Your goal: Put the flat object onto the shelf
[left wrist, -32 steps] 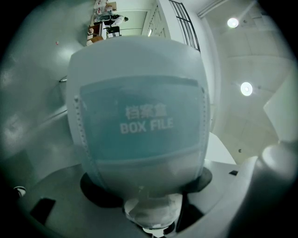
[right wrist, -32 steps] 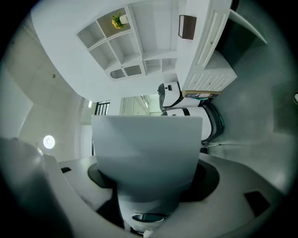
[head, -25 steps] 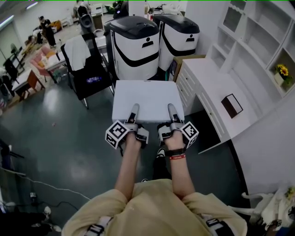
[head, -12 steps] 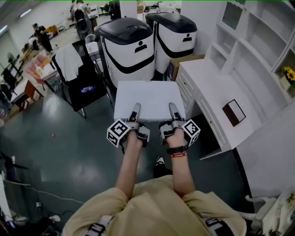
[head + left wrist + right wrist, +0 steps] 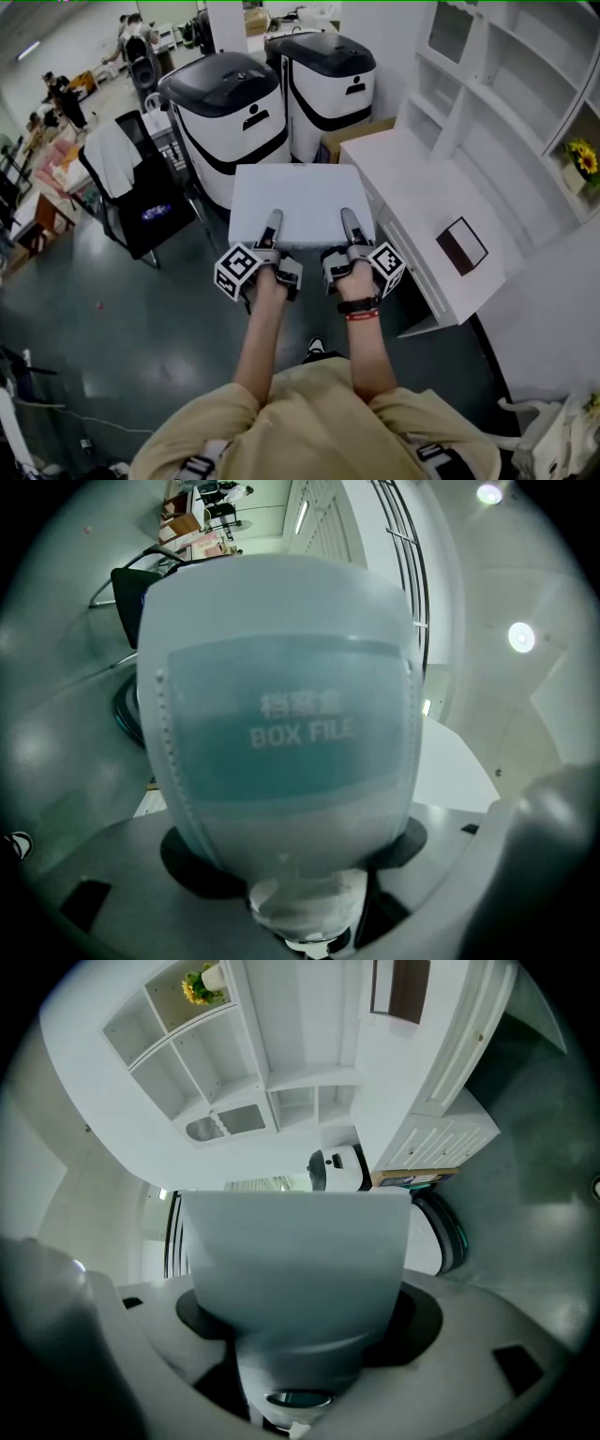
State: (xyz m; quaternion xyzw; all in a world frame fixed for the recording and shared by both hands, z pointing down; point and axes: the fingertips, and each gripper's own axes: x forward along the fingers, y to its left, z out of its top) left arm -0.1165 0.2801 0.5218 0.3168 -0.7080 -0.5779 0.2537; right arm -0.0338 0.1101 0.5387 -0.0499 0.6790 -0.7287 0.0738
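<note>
Only the head view takes in the whole carry. A pale grey flat box file [image 5: 298,202] is held level in the air in front of the person, over the dark floor [image 5: 141,328], with no part of it resting on anything. The left gripper [image 5: 273,225] has its near edge at 7 o'clock and the right gripper [image 5: 348,225] at 5 o'clock. From above, one finger of each lies flat on the file's top face; the lower fingers are hidden beneath it.

The white shelf unit [image 5: 525,103] stands at 2 o'clock from the file, well apart from it. Its white desk top [image 5: 403,178] lies just beside the file's right edge. A small brown-and-white box [image 5: 461,246] sits on that desk top, and yellow flowers [image 5: 583,159] fill one cubby. Two white-and-black rounded machines [image 5: 230,112] stand at 12 o'clock.

The left gripper view adds what the head view cannot – the printed words "BOX FILE" on a teal panel of the file. The right gripper view shows a plain grey side, with the shelf cubbies beyond.

Both gripper views show the file filling the gap between the jaws. Each gripper is clamped on it, jaws part-way apart at the file's thickness.
</note>
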